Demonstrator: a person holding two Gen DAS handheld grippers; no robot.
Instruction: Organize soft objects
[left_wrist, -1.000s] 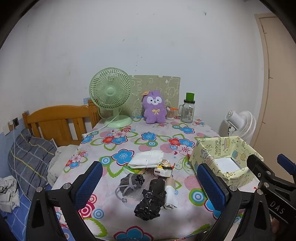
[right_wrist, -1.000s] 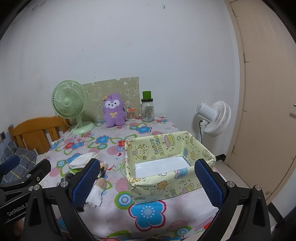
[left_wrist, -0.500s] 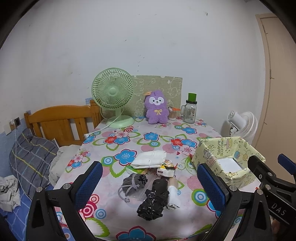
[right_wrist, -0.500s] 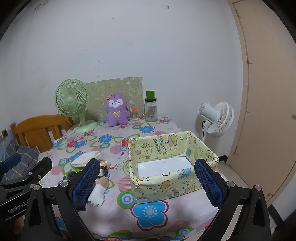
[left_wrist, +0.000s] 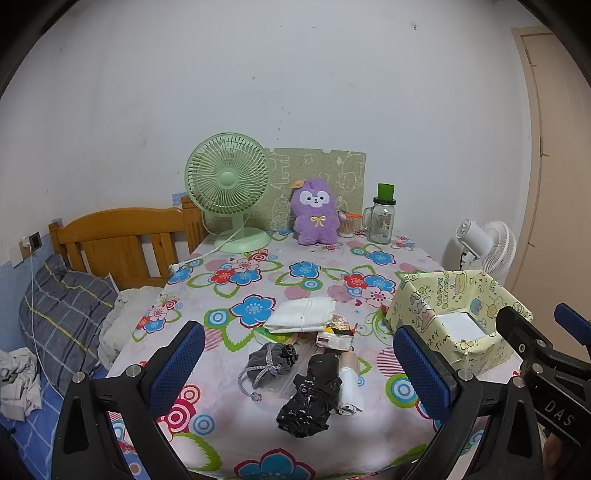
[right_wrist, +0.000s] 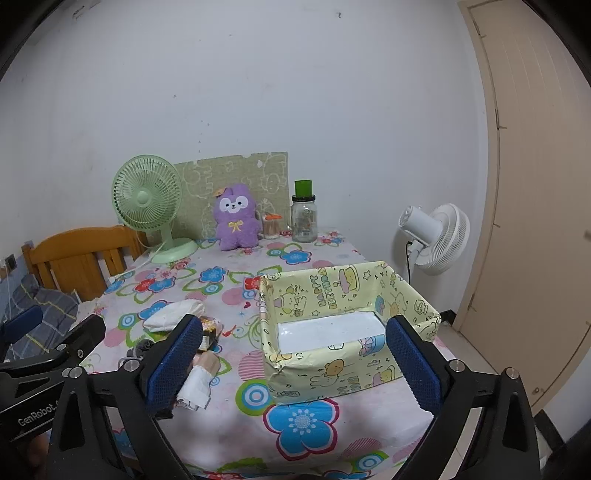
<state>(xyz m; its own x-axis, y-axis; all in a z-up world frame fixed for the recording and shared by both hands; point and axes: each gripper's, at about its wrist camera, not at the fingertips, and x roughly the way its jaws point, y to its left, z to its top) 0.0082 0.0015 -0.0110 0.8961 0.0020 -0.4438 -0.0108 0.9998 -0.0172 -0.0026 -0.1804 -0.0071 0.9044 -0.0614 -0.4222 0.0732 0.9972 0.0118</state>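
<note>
Both sets of jaws stand spread wide and grip nothing: my left gripper (left_wrist: 299, 365) hangs off the near edge of the worktop (left_wrist: 258, 288), my right gripper (right_wrist: 293, 360) beside it near the near right corner. Against the pictures from a second ago, both cameras sit a little higher and further back, so the whole scene has slid down in each view; nothing on the worktop has shifted.

Soft things lie in a loose cluster near the near edge, left of the yellow paper-covered box (left_wrist: 458, 321). A grey drawstring pouch (left_wrist: 269, 365) sits at the left of the cluster, its cord trailing toward me. Just beside it is a crumpled black plastic bag (left_wrist: 310, 402), and touching that on the right a rolled white bag (left_wrist: 347, 384). Behind them lies a folded white cloth (left_wrist: 301, 314), with a small printed packet (left_wrist: 336, 332) just beside its right corner.

From the right wrist I see the box open at the top, its white floor bare, standing at the near right corner.

Along the far edge stand a green desk fan (left_wrist: 229, 184), a purple plush toy (left_wrist: 316, 212) and a glass jar with a green lid (left_wrist: 382, 218).
</note>
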